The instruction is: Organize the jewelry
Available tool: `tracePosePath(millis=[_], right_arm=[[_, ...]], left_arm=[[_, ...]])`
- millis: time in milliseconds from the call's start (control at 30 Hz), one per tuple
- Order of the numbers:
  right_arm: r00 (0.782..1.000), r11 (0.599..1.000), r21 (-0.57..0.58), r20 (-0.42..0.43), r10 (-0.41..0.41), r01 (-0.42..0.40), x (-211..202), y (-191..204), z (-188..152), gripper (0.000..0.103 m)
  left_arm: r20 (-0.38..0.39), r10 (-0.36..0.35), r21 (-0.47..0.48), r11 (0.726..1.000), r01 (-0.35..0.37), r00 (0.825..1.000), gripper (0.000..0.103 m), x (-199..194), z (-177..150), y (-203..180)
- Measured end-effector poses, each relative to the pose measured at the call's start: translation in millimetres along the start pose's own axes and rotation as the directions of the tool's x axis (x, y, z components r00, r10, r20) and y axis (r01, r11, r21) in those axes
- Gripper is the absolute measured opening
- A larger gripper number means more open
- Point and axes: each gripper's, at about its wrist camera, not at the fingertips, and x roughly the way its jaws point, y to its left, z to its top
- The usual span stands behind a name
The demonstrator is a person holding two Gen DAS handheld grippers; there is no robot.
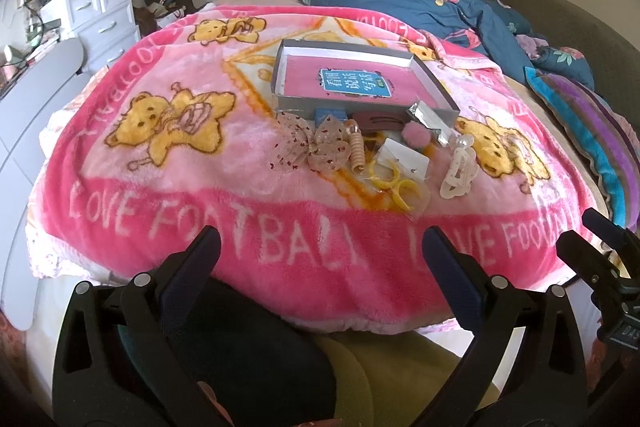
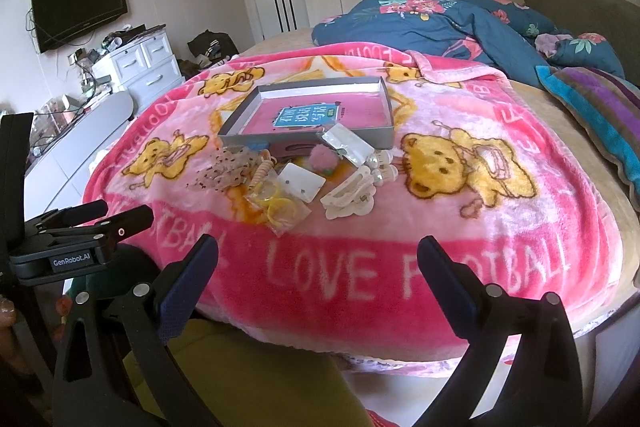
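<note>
A grey shallow box with a pink book in it lies on the pink bear blanket. In front of it lies a heap of hair accessories: a sheer bow, a maroon clip, a pink pompom, yellow rings in a clear bag and a white claw clip. My left gripper and my right gripper are both open and empty, held short of the bed's near edge.
A blue floral quilt and a striped pillow lie at the back right. A white drawer unit stands left of the bed, under a wall television.
</note>
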Motion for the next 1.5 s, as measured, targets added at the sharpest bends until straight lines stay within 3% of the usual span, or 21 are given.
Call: tracePosePath(millis=[900,1200,1500], right_arm=[[1.0,1.0,-0.002,0.0,0.007,-0.007,2,5,1,0.099],[0.998,1.0,0.009,0.053,-0.028,0.028,-7,-5,22,0.099],[0.998,0.999,0.017,0.046,-0.045,0.044,10,-15,39,0.099]], left_arm=[[0.004,0.003,0.007,1.0,-0.003,1.0,0.094,-3,0,1],[0.015,0.002,-0.001,1.0,-0.002,1.0,0.094,-4,15,3],[-0.007,0.016,-0.042,0.999,-0.016,1.0,0.094,19,40,21]])
